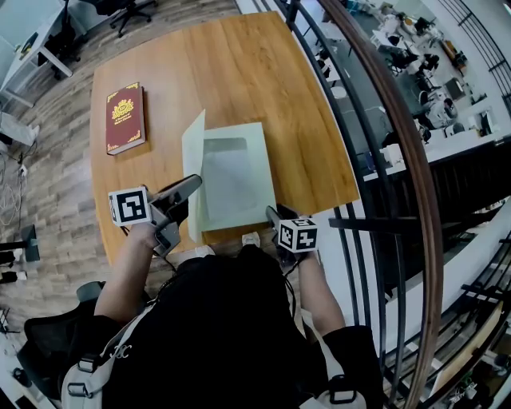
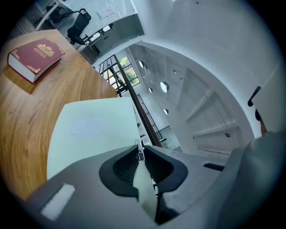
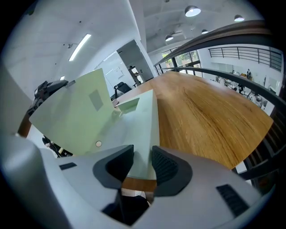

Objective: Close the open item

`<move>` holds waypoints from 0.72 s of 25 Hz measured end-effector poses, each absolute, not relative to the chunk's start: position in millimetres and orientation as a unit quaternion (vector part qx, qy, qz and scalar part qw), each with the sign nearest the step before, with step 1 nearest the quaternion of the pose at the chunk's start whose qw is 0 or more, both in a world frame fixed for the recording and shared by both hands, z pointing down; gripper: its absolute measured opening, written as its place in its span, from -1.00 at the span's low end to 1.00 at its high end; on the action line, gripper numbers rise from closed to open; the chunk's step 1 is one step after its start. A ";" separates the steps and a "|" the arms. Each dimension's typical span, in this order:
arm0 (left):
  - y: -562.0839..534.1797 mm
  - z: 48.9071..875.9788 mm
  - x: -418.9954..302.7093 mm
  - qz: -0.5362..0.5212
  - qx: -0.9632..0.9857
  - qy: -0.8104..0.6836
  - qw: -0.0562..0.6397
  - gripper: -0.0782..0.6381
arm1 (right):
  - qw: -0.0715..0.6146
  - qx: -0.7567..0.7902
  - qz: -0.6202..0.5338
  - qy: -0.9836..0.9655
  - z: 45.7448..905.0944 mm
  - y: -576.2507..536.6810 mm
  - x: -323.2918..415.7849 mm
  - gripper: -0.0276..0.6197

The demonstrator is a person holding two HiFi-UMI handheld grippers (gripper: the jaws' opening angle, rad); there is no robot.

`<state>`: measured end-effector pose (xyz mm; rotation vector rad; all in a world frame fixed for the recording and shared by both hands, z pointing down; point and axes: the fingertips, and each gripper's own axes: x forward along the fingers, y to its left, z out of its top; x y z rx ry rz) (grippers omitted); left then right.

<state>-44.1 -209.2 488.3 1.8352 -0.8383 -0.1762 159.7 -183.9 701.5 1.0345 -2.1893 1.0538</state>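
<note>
A pale green folder lies open near the front edge of the wooden table. Its base is flat and its cover stands up along the left side. My left gripper is shut on the cover's front edge. In the left gripper view the thin green sheet runs edge-on between the pads of that gripper. My right gripper sits at the base's front right corner. Its jaws stand apart, with the base just beyond them and the raised cover to the left.
A closed dark red book lies at the table's left back part, also seen as the red book in the left gripper view. A curved railing with dark bars runs along the table's right side. Office chairs stand beyond the table.
</note>
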 end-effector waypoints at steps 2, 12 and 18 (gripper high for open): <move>-211.9 494.1 -34.4 -0.071 0.770 -0.344 0.532 -0.67 | 0.247 0.380 0.387 -0.803 702.2 -182.6 157.5 -0.51; -225.0 545.5 5.4 -0.031 0.757 -0.335 0.561 -0.79 | 0.245 0.376 0.386 -0.806 699.5 -179.3 153.5 -0.51; -232.9 577.8 26.9 0.010 0.753 -0.336 0.566 -0.79 | 0.244 0.368 0.384 -0.810 699.9 -179.7 151.8 -0.51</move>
